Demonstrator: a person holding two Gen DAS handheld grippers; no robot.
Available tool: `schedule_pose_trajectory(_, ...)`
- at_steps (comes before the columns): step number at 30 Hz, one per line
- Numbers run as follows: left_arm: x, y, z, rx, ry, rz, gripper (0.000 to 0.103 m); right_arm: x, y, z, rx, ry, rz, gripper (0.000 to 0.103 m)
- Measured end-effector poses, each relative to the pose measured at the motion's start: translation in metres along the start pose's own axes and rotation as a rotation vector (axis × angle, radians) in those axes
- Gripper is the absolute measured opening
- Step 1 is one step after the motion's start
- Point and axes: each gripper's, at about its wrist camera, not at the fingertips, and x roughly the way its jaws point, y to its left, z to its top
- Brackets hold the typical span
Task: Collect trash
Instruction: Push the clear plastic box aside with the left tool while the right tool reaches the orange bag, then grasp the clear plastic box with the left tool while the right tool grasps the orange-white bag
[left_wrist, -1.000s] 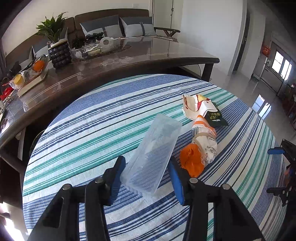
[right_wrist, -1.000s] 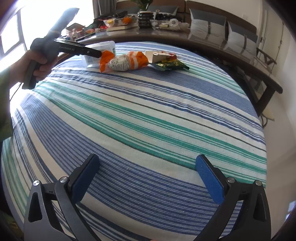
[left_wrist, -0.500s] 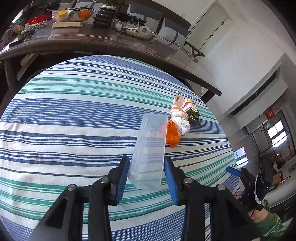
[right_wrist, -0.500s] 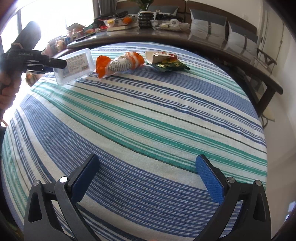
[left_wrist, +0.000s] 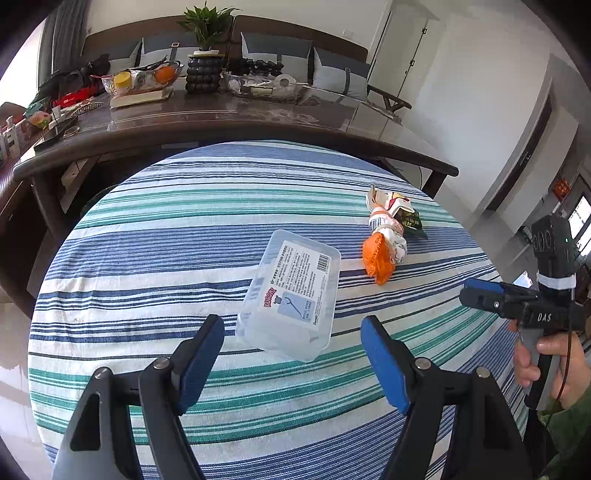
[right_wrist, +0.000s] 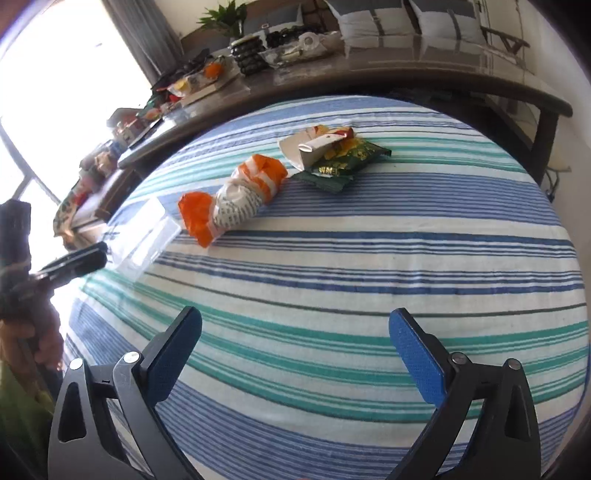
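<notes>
The clear box (left_wrist: 291, 295) lies on the striped cloth (left_wrist: 166, 258) just ahead of the left gripper (left_wrist: 291, 354) (jaws apart, touching nothing), long axis pointing toward one o'clock.

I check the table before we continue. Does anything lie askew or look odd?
Yes. The clear box lies skewed across the cloth's stripes, just ahead of the open left hand-held gripper. The wrappers beside it look crumpled.

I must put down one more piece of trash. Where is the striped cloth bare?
Bare: the striped cloth between the right tongs and the orange-white crumpled bag. Crowded: the far strip, from clear plastic box to green snack packet.
</notes>
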Motion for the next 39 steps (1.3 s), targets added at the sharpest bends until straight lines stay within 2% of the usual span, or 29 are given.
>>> schedule_pose_trajectory(2,0.004,0.002,-0.002,-0.006,0.014,0.008,0.078,0.023,0.013,0.025,0.057,-0.004,0.035,0.098)
schedule_pose_trajectory(5,0.009,0.004,-0.004,-0.022,0.022,0.009,0.078,0.059,0.032,0.051,0.123,0.015,0.033,0.094)
schedule_pose_trajectory(8,0.014,0.000,-0.004,-0.001,0.025,0.025,0.078,0.080,0.054,0.059,0.093,0.000,-0.063,0.094)
schedule_pose_trajectory(9,0.016,-0.003,-0.004,0.010,0.028,0.031,0.078,0.084,0.060,0.060,0.065,0.000,-0.097,0.091)
schedule_pose_trajectory(11,0.021,-0.009,-0.005,0.034,0.032,0.051,0.078,0.085,0.067,0.059,0.012,0.008,-0.114,0.062)
schedule_pose_trajectory(13,0.024,-0.015,-0.005,0.061,0.029,0.072,0.078,0.083,0.069,0.054,-0.051,0.036,-0.121,0.028)
schedule_pose_trajectory(18,0.030,-0.021,-0.004,0.067,0.022,0.096,0.078,0.049,0.061,0.033,-0.255,0.080,-0.091,0.028)
schedule_pose_trajectory(22,0.031,-0.025,-0.004,0.066,0.019,0.119,0.078,0.007,0.043,-0.003,-0.377,0.152,-0.029,0.028)
schedule_pose_trajectory(26,0.039,-0.030,-0.008,0.099,0.041,0.154,0.080,-0.021,0.024,-0.041,-0.477,0.172,-0.072,0.031)
schedule_pose_trajectory(27,0.042,-0.032,-0.009,0.107,0.057,0.161,0.080,-0.025,0.020,-0.047,-0.483,0.156,-0.085,0.033)
schedule_pose_trajectory(29,0.042,-0.031,-0.011,0.108,0.063,0.175,0.080,-0.031,0.010,-0.053,-0.449,0.120,-0.088,0.048)
schedule_pose_trajectory(30,0.040,-0.031,-0.010,0.104,0.048,0.185,0.080,-0.033,0.005,-0.054,-0.414,0.109,-0.080,0.062)
schedule_pose_trajectory(31,0.036,-0.030,-0.009,0.101,0.029,0.188,0.080,-0.033,0.001,-0.054,-0.383,0.106,-0.075,0.070)
schedule_pose_trajectory(34,0.032,-0.028,-0.003,0.080,-0.019,0.164,0.080,-0.037,0.000,-0.050,-0.372,0.092,-0.072,0.073)
schedule_pose_trajectory(36,0.039,-0.028,0.001,0.083,-0.009,0.166,0.080,-0.039,0.002,-0.047,-0.355,0.066,-0.077,0.078)
schedule_pose_trajectory(39,0.054,-0.028,0.005,0.095,0.025,0.200,0.080,-0.032,0.007,-0.042,-0.317,0.056,-0.070,0.079)
